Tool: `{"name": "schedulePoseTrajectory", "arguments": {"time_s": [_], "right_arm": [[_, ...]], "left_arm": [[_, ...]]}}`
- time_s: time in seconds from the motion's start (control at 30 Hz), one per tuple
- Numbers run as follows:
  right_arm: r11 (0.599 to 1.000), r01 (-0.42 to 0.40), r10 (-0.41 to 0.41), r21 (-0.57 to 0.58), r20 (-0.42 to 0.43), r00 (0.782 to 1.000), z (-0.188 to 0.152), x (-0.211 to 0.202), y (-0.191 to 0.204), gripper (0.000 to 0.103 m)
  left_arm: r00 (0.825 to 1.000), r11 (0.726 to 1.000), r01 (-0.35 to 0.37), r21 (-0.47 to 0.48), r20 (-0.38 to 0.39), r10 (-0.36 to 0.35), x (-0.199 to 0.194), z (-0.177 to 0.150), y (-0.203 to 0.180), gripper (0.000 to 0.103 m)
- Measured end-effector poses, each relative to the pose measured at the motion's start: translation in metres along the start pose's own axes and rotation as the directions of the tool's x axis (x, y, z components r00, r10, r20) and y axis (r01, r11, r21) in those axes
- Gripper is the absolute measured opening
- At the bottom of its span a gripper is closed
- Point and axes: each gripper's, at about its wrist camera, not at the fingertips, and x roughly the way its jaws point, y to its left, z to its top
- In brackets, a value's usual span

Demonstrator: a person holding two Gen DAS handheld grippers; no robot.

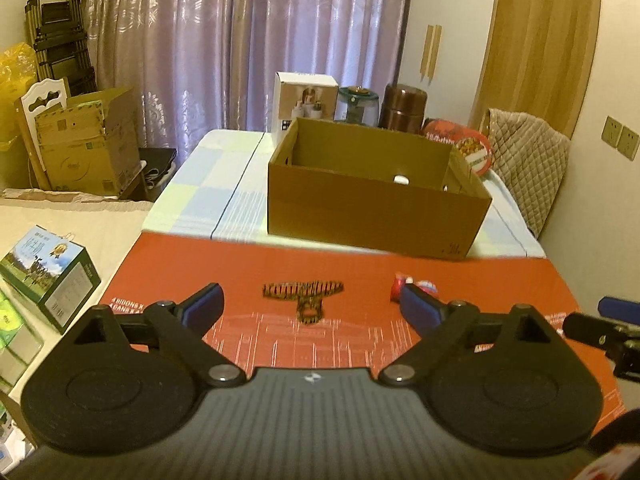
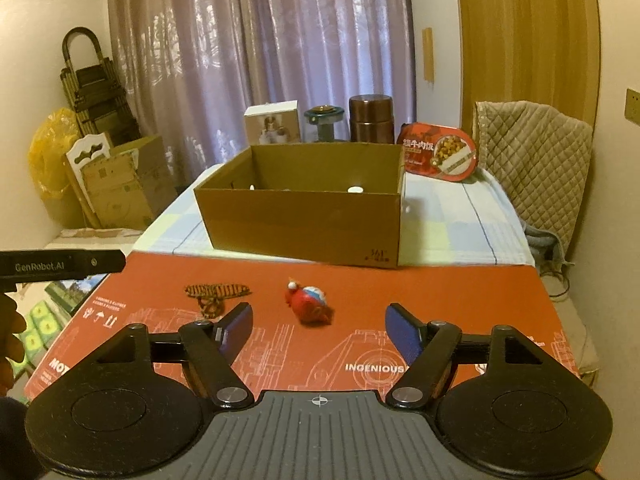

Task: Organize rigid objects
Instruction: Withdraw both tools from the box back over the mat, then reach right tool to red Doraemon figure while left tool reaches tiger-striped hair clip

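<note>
hair clip (image 1: pixel 303 295): striped brown and orange, flat on the red mat, ahead of my left gripper and between its two finger lines; nothing touches it
toy (image 2: pixel 307 300): small, red with a blue and white part, on its side on the mat, to the right of the clip and apart from it; it sits ahead of my right gripper, nearer its left finger line
left gripper (image 1: pixel 312 307): my jaws stand wide apart, blue pads showing, nothing between them or in their hold; the right finger covers part of the toy in this view
right gripper (image 2: pixel 319 330): my jaws stand open, not as wide as the left, and hold nothing
mat (image 2: pixel 460 292): red with white line drawings and lettering, spread under the clip and toy
box (image 2: pixel 304 216): open brown cardboard, beyond the mat on a pale checked cloth; small white things lie on its floor, too small to tell what
behind the box: a white carton (image 2: pixel 273 122), a glass jar (image 2: pixel 325 123), a brown canister (image 2: pixel 370 118) and a red food tray (image 2: pixel 439 151) in a row
far back: mauve curtain (image 2: pixel 260 52), a quilted cover (image 2: pixel 536 152) at right
</note>
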Motion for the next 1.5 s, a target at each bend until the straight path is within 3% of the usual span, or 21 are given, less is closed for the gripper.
{"name": "schedulePoseTrajectory", "arguments": {"time_s": [0.27,0.83,1.5], "right_arm": [[1.0,0.006,-0.006,0.011,-0.027,1.0,-0.014,-0.004,0.002,0.071],[1.0,0.002,-0.001,0.01,-0.047,0.999,-0.017,0.006,0.0,0.071],[1.0,0.003,-0.003,-0.004,-0.11,0.994,-0.025,0.056,-0.008,0.071]], "left_arm": [[0.999,1.0,0.007,0.003,-0.033,-0.007,0.001,-0.016,-0.004,0.093],[0.998,0.999,0.001,0.034,-0.058,0.001,0.013,-0.015,-0.009,0.093],[0.993,0.997,-0.015,0.073,-0.118,0.023,0.063,-0.023,-0.009,0.093]]}}
